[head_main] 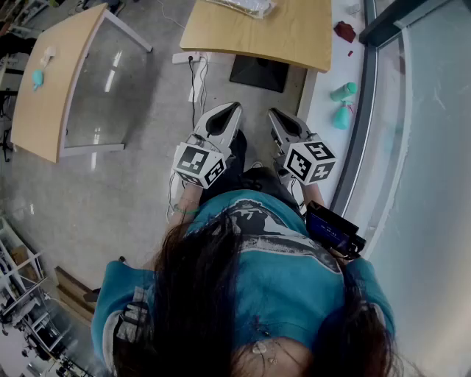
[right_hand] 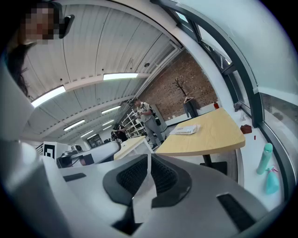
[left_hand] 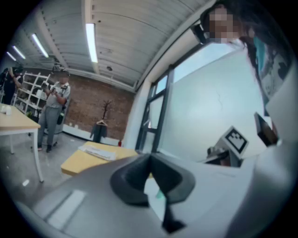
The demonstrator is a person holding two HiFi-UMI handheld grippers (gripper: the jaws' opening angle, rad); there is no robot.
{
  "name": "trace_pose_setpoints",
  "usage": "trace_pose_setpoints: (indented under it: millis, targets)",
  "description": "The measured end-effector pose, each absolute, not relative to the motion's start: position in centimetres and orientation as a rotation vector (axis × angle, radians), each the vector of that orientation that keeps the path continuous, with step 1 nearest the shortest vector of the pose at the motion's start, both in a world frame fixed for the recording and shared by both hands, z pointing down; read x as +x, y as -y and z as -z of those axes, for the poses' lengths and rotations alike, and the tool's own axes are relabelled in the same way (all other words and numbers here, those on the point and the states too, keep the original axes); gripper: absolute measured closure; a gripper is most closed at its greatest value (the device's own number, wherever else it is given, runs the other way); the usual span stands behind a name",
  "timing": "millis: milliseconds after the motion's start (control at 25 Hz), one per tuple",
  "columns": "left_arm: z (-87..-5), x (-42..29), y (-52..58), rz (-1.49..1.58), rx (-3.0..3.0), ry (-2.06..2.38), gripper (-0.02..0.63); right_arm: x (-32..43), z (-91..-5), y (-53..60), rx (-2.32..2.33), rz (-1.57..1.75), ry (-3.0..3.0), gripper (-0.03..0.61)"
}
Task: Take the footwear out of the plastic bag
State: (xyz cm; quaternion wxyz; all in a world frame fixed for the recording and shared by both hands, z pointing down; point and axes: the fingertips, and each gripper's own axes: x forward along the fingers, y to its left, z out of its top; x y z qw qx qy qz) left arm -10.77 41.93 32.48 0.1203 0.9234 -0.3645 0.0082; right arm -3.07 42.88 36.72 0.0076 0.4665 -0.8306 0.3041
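A clear plastic bag [head_main: 243,6] lies on the wooden table [head_main: 294,37] ahead of me; what is inside cannot be made out. It also shows as a flat pale packet, the bag [left_hand: 98,151] in the left gripper view and the bag [right_hand: 187,130] in the right gripper view. My left gripper [head_main: 234,107] and right gripper [head_main: 273,113] are held close to my body, side by side, well short of the table. The left gripper [left_hand: 150,157] has its jaws pressed together with nothing between them. The right gripper [right_hand: 149,157] is shut and empty too.
A second wooden table [head_main: 51,81] stands to the left. A power strip [head_main: 193,57] and a black base [head_main: 259,72] lie on the floor under the near table. Teal bottles [head_main: 342,92] and a red object [head_main: 344,31] sit by the window. A person [left_hand: 53,109] stands far off.
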Motion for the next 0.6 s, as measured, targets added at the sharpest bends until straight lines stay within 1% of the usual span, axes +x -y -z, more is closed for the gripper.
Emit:
trace_pose_setpoints:
  millis: [280,600]
  targets:
    - [-33.4,-11.2,-35.5,0.006,2.693,1.041,0.611,-3.1,-37.6,-37.1,1.486,-0.954,2.563,0.548]
    - [-33.6,-12.2,-23.3,0.002,2.758,0.964,0.611,-3.5,-38.5,-26.4,1.557,-0.967,2.511,0.548]
